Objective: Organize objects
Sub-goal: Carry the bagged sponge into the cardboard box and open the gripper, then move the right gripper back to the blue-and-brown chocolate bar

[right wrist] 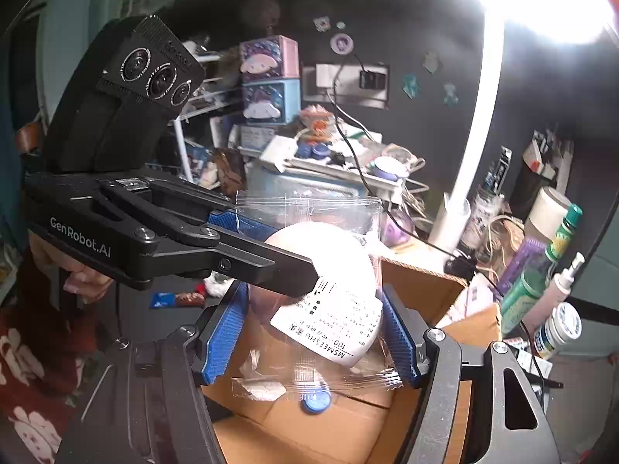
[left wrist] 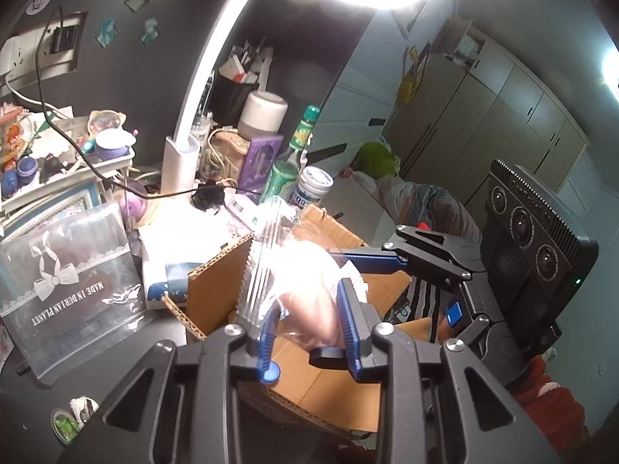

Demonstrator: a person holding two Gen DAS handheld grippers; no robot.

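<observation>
A clear plastic packet (right wrist: 321, 297) holds a pale round item with a white printed label. Both grippers hold it above an open cardboard box (right wrist: 425, 290). My right gripper (right wrist: 313, 328) has its blue fingers closed on the packet's two sides. My left gripper (left wrist: 307, 309) is shut on the same packet (left wrist: 305, 274), which glares under the lamp; in the right wrist view it reaches in from the left (right wrist: 286, 266). The right gripper shows in the left wrist view (left wrist: 371, 259), coming in from the right over the box (left wrist: 220, 294).
The desk is crowded: a white lamp stem (left wrist: 182, 158), a green bottle (left wrist: 288, 166), a white jar (left wrist: 311, 187), a clear printed bag (left wrist: 73, 282), a tray of trinkets (left wrist: 69, 162) and cables. Bottles (right wrist: 537, 286) stand right of the box. A bed lies behind.
</observation>
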